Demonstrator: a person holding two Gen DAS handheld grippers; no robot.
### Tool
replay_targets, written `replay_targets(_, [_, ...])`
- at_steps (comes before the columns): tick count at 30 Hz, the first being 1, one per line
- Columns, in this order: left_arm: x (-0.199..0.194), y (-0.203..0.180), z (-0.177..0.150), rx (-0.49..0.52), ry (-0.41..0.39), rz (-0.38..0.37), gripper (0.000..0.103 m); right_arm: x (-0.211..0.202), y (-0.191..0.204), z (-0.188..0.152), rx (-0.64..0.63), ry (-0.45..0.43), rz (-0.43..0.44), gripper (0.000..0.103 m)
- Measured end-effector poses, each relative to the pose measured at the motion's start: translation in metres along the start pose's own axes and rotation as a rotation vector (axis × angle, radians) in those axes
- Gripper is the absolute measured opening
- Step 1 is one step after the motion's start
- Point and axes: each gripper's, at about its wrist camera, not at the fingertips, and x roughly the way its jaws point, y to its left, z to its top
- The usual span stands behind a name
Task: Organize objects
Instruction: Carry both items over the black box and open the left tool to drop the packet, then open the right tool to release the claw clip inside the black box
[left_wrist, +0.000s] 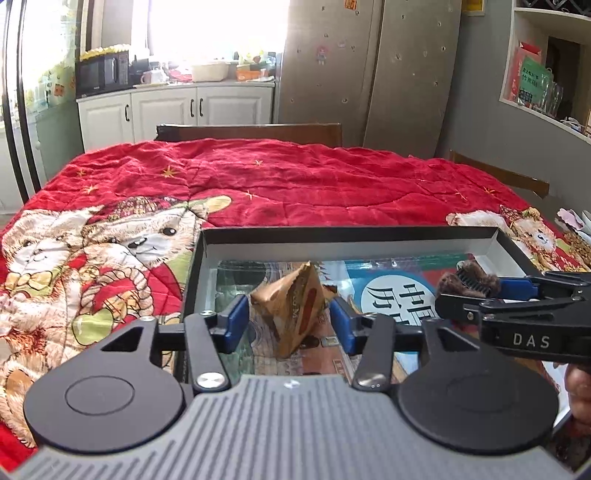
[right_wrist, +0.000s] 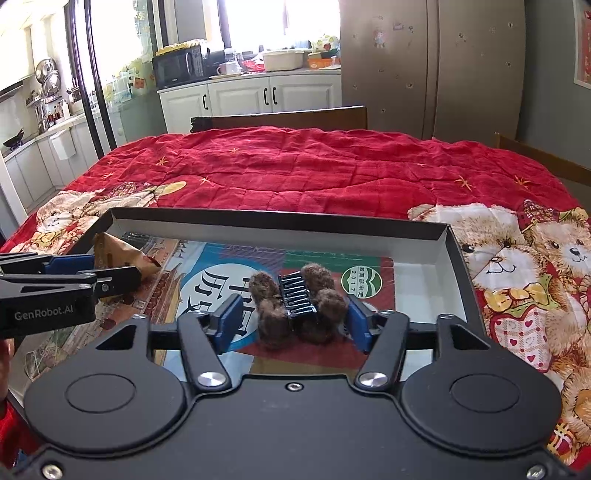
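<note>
Blue-padded left claw (left_wrist: 288, 323) sits released around the tan folded paper packet (left_wrist: 295, 306) and the right claw (right_wrist: 291, 319) is just as open around the fuzzy brown-and-black hair clip (right_wrist: 300, 304), both things resting inside the shallow black cardboard box lid (right_wrist: 280, 219). I'd lift each claw straight up before swinging out, since the low walls sit close on every side. Beyond the far rim, the red teddy-bear quilt (right_wrist: 314, 166) covering the bench is wide open room.

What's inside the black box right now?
Inside the black box: a tan pyramid packet between the left gripper fingers, a furry brown hair clip between the right gripper fingers. Printed sheets line the bottom; anything beneath is hidden.
</note>
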Motion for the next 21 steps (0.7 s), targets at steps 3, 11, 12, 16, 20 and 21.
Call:
replay_targets(3, [-0.006,-0.001,0.001,0.005,-0.019,0.01,0.072,-0.004,0.002,0.0,-0.008,-0.021,-0.008,0.068])
replay_targets(11, [-0.024,-0.002,0.004,0.001,-0.044,0.01,0.081,-0.023,-0.002,0.001,0.028,-0.063,-0.007,0.068])
replay_targets(12, [-0.027,-0.003,0.004,0.006,-0.045,0.012,0.081,-0.028,-0.003,0.001,0.031,-0.071,-0.002,0.068])
replay_targets(16, [-0.04,-0.007,0.004,0.023,-0.052,0.008,0.081,-0.045,-0.003,0.001,0.029,-0.095,0.005,0.068])
replay_targets(20, [-0.055,-0.012,0.005,0.046,-0.061,0.006,0.081,-0.065,-0.002,0.001,0.034,-0.113,0.023,0.068])
replay_targets(21, [-0.06,-0.013,0.005,0.054,-0.066,0.004,0.082,-0.071,-0.002,0.0,0.035,-0.118,0.028,0.068])
